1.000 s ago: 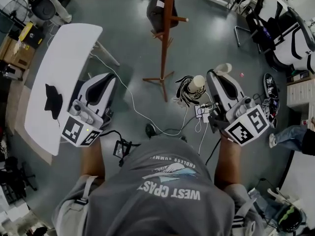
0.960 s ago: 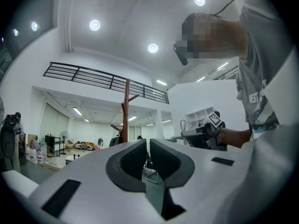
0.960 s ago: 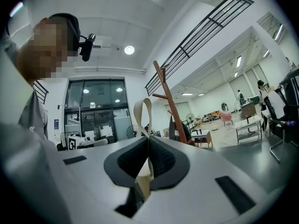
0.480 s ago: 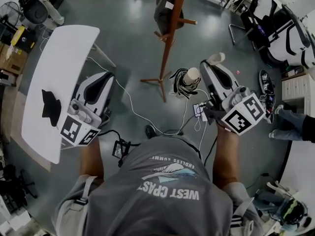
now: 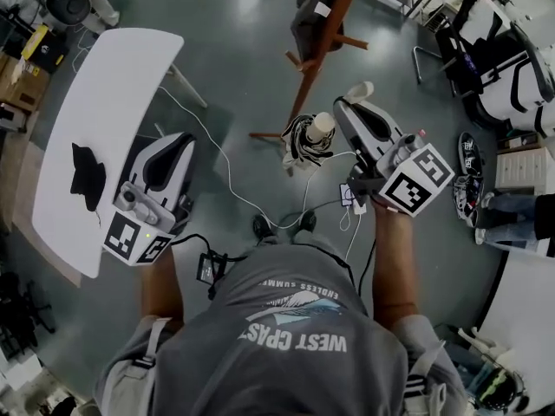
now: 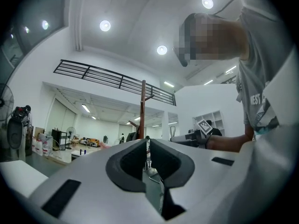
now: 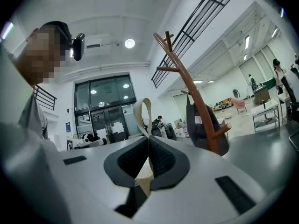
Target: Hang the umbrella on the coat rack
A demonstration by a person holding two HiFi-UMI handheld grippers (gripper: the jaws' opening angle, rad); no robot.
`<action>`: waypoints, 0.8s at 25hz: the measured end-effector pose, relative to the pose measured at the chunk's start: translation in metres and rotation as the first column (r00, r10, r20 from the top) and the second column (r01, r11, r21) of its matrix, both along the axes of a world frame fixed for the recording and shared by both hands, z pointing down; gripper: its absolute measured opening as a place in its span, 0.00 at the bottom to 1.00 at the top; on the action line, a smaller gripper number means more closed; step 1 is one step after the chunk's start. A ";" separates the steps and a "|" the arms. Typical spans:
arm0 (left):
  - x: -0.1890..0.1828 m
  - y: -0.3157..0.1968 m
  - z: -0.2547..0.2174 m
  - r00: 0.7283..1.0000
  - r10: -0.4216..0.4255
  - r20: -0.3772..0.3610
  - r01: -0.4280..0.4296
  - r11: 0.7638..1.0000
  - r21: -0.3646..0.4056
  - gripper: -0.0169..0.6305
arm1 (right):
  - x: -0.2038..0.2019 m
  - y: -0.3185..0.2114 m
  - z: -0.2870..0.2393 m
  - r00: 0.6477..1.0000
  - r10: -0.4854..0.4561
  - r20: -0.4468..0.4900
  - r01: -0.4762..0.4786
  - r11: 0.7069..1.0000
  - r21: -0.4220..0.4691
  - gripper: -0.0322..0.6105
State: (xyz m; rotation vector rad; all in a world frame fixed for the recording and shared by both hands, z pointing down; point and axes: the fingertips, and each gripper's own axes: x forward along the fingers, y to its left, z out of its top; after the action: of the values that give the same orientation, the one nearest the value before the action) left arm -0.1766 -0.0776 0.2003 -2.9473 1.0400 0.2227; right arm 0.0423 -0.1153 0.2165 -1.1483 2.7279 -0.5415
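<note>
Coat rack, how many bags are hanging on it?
1: a dark bag hangs on the coat rack, against its pole, below the bare upper pegs; its far side may hide more.

one umbrella point(image 5: 303, 135), one coat rack point(image 5: 327, 35), two tongs point(image 5: 177, 144) point(image 5: 345, 107)

Table point(image 5: 113, 85) at left, small item point(image 5: 85, 173) on it. Coat rack point(image 5: 323, 43) ahead, bag point(image 5: 310, 17) on it. Umbrella point(image 5: 303, 137) beside rack's foot, hanging from right hand-held gripper point(image 5: 347, 100).
</note>
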 end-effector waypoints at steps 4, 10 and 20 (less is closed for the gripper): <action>-0.006 0.000 0.008 0.999 -0.038 0.000 0.038 0.999 -0.021 0.08 | -0.011 -0.017 0.018 0.998 -0.059 0.005 0.060 0.998 -0.027 0.10; -0.012 -0.003 0.022 0.996 -0.088 0.004 0.088 0.995 -0.047 0.08 | -0.020 -0.045 0.046 0.993 -0.111 0.027 0.112 0.992 -0.057 0.10; -0.024 -0.012 0.048 0.988 -0.153 0.013 0.154 0.983 -0.102 0.08 | -0.029 -0.082 0.101 0.986 -0.156 0.058 0.161 0.980 -0.113 0.10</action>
State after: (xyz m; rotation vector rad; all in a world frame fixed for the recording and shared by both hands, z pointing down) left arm -0.2002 -0.0896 0.2479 -2.9341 1.3094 0.1636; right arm 0.0138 -0.1972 0.3171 -0.9322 2.7936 -0.7497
